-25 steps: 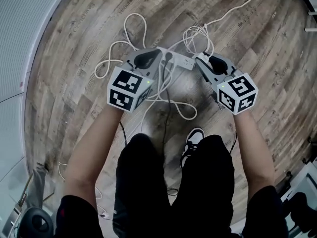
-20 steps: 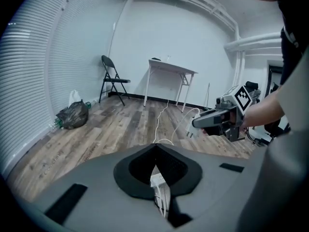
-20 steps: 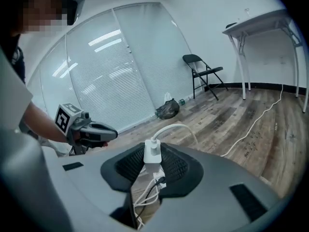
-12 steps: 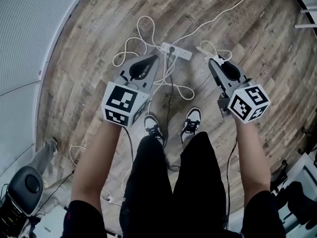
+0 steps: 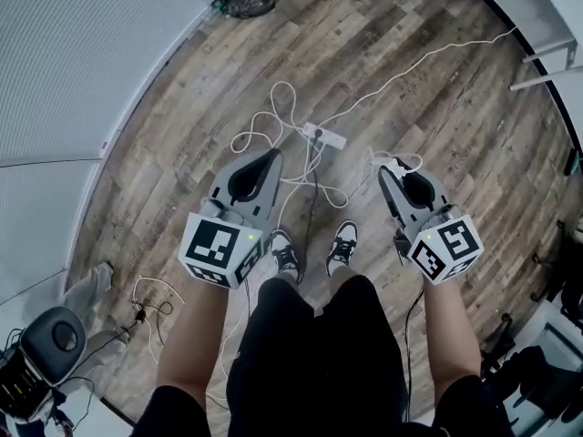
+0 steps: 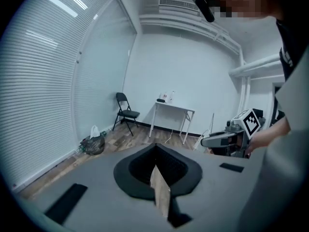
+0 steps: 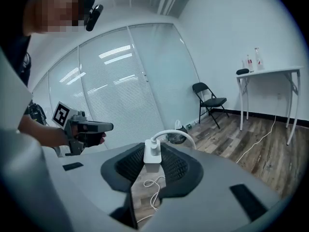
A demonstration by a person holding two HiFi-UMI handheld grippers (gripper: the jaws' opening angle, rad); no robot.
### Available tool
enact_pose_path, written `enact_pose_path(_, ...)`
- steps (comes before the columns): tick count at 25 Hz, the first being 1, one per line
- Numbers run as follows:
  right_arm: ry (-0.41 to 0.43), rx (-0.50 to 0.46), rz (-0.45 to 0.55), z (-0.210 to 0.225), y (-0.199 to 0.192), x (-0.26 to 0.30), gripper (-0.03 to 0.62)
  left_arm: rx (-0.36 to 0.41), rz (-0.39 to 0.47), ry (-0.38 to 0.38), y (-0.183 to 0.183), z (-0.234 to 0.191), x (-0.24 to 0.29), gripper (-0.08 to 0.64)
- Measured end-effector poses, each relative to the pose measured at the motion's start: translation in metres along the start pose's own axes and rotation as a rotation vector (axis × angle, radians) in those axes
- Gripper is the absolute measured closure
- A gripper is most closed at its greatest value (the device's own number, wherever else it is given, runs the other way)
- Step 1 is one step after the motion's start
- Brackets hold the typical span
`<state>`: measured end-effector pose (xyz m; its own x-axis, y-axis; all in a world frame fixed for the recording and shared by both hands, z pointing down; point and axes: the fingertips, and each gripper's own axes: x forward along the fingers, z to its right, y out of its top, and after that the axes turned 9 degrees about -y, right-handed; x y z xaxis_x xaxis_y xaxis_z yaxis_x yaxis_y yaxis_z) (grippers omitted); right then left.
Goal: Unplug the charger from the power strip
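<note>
Right gripper [image 5: 387,171] jaws clamp the white charger [image 7: 152,154], unplugged and well above the power strip [image 5: 325,136] on the floor, left gripper [image 6: 155,153] jaws closed and empty; risk: the trailing cord [image 7: 175,131] snags the strip's cable tangle and yanks the charger loose.

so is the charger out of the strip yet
Done: the charger is out, clamped in the right tool and well clear of the strip. In hand: its white cable loops away from the tool. The left tool is shut and empty. Left: nothing of the unplugging itself, as far as I can see.
</note>
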<state>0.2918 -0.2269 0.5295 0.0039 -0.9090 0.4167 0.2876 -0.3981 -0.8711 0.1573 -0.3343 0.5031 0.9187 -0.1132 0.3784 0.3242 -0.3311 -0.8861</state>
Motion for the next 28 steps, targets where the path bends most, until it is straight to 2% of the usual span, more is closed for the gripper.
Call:
enact_pose_path(4,-0.03,0.005,0.094,-0.028,0.077,-0.039,0.483,0.007,0.069,0.011,0.062,0.022,-0.057,0.541)
enact_pose_path(9,-0.056,-0.005,0.197,-0.057,0.168,-0.094,0.483,0.019,0.135,0.075,0.131,0.036,-0.125,0.54)
enact_pose_path(13,-0.05,-0.08,0.253,-0.081,0.234,-0.148,0.483,0.017,0.212,0.117,0.183,0.063,-0.18,0.541)
enact_pose_path(16,-0.042,-0.123,0.296,-0.094,0.275,-0.178,0.483,0.04,0.246,0.117,0.215,0.082,-0.203,0.541)
enact_pose_path(22,-0.066,-0.183,0.376,-0.122,0.331,-0.216,0.483,0.096,0.276,0.085,0.27,0.109,-0.231,0.541)
enact_pose_path(28,-0.062,-0.193,0.395,-0.14,0.344,-0.228,0.483,0.144,0.304,0.071,0.309,0.121,-0.255,0.541)
